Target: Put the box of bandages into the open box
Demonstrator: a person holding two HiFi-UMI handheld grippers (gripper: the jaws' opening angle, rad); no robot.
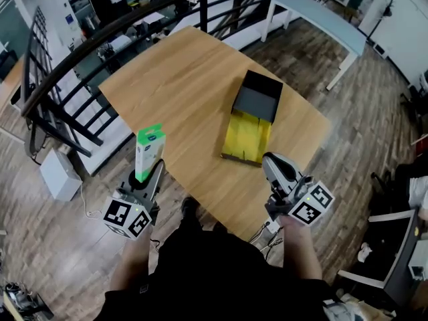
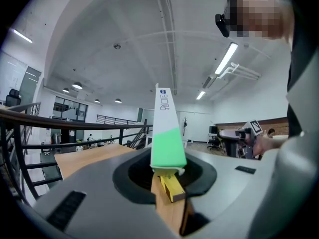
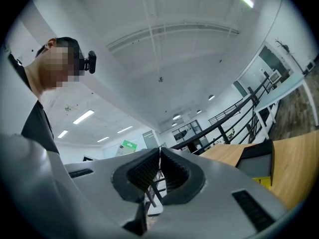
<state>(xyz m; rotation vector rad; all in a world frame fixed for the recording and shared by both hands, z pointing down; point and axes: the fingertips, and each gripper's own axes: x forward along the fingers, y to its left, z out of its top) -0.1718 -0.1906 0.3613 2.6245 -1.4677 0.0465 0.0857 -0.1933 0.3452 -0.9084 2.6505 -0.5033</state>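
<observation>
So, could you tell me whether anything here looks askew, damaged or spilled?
Nothing stands out: the bandage box sits upright and undamaged in the left gripper, and the open box lies intact on the table, empty, nothing spilled.

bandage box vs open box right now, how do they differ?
Colour: the bandage box is white and green; the open box is black with a yellow flap.
Pose: the bandage box stands upright, tall and narrow; the open box lies flat and wide.
Support: the bandage box is clamped in the left hand-held gripper; the open box rests on the table, untouched.
Both are rectangular boxes.
</observation>
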